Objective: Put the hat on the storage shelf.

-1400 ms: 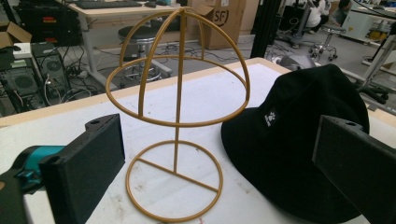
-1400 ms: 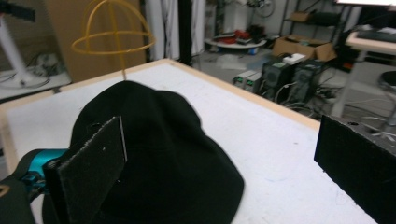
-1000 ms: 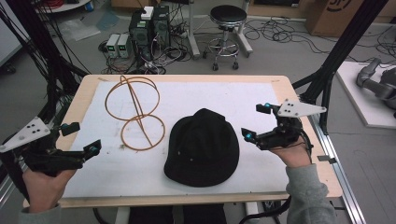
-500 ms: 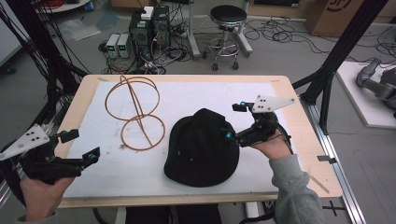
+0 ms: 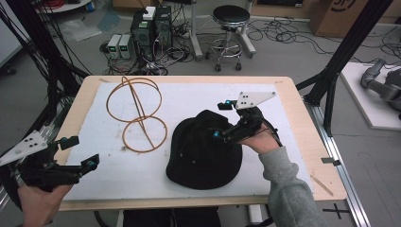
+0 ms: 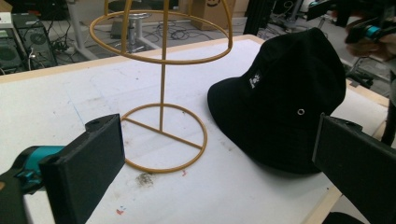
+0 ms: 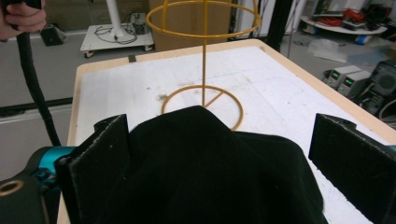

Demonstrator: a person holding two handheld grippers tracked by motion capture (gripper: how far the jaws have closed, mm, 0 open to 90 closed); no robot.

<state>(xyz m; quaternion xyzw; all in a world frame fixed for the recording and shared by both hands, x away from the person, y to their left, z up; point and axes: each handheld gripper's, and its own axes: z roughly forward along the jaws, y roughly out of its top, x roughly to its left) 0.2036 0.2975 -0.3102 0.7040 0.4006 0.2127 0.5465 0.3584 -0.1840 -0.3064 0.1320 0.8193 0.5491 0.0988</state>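
Tabletop (image 5: 293,118): wooden edges with a white sheet over most of it; it carries everything I am working with.

Bucket hat (image 5: 203,151): black, lying crown-up on the white sheet at the centre-right of the tabletop, just beside the stand's base ring. In my left tool's view I can see a small white label and a metal eyelet on its side.

Wire hat stand (image 5: 138,113): golden-orange, upright on the left half of the sheet, with a round base ring, a thin post and a hooped dome on top. It is bare, and the hat is not on it.

Right tool (image 5: 226,122): I hold it over the right side of the hat's crown. In its own view my jaws stand wide apart with the crown rising between them; the fabric lies against the left jaw and is clear of the right one. I cannot tell whether the tool presses on the hat.

Left tool (image 5: 79,152): I hold it at the near-left corner of the tabletop, well apart from hat and stand. Its jaws are spread wide with nothing between them.
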